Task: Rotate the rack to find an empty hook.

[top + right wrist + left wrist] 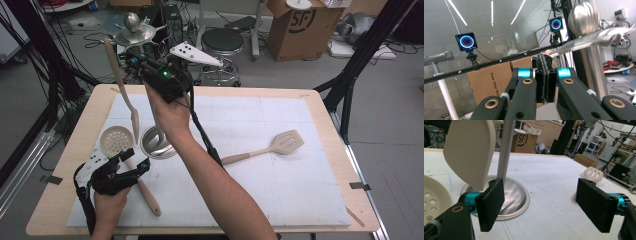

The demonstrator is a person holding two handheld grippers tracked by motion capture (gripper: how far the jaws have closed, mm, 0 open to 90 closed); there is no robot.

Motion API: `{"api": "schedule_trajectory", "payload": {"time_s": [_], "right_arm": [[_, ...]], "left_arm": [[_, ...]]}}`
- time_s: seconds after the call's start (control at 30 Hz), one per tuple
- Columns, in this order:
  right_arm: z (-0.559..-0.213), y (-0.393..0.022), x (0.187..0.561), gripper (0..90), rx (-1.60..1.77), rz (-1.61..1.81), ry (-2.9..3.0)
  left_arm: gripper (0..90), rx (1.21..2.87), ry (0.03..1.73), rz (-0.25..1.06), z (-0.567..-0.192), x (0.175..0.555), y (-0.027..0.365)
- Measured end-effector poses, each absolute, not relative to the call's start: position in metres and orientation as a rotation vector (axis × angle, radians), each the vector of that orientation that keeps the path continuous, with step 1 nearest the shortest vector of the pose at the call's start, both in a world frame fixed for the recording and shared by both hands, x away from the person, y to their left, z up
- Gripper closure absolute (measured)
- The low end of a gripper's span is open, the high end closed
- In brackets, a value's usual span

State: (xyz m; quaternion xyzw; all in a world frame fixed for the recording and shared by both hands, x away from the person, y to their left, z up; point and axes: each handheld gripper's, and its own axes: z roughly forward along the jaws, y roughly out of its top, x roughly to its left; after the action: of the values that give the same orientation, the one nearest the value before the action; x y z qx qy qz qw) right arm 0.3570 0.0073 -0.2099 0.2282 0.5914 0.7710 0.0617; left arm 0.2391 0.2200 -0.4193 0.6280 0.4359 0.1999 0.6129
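Note:
A metal utensil stand (157, 145) rises from its round base to a ball top (132, 21). A long beige spatula (120, 75) hangs upright beside the pole, and its blade (469, 152) floats just above the base (514, 197). My right gripper (125, 57) is raised to the stand's hook arm (584, 40). Its jaws are shut, with the spatula's handle end (547, 52) at their tips. My left gripper (136, 159) rests low at the table's front left. It stands open (541, 205) with nothing between its pads, beside a beige skimmer (116, 140).
A beige slotted turner (285, 142) lies on the white mat (280, 190) to the right. Behind the table stand a black stool (221, 40) and a cardboard box (300, 25). Black frame legs (350, 85) flank the far corners.

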Motion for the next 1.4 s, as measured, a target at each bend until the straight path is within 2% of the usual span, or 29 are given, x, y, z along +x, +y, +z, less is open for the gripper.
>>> {"api": "schedule_trajectory", "payload": {"time_s": [0.3, 0.67, 0.83, 1.07, 1.27, 1.4], "right_arm": [[-0.212, -0.005, 0.358, 90.0, 0.702, 2.320, 1.819], [-0.230, -0.050, 0.357, 89.7, 0.723, 2.249, 1.824], [-0.246, -0.084, 0.357, 80.7, 0.794, 2.201, 1.824], [-0.274, -0.129, 0.356, 56.3, 0.943, 2.125, 1.858], [-0.297, -0.162, 0.353, 51.3, 1.014, 2.049, 1.871], [-0.301, -0.175, 0.351, 41.6, 1.007, 2.060, 1.865]], "left_arm": [[24.1, 1.452, 1.001, 0.455, -0.419, 0.241, 0.218], [24.1, 1.454, 0.995, 0.452, -0.419, 0.241, 0.218], [24.0, 1.457, 0.995, 0.450, -0.419, 0.242, 0.217], [24.0, 1.453, 1.001, 0.449, -0.419, 0.243, 0.215], [24.2, 1.465, 0.998, 0.451, -0.420, 0.244, 0.214], [24.2, 1.460, 1.001, 0.452, -0.420, 0.245, 0.214]]}}
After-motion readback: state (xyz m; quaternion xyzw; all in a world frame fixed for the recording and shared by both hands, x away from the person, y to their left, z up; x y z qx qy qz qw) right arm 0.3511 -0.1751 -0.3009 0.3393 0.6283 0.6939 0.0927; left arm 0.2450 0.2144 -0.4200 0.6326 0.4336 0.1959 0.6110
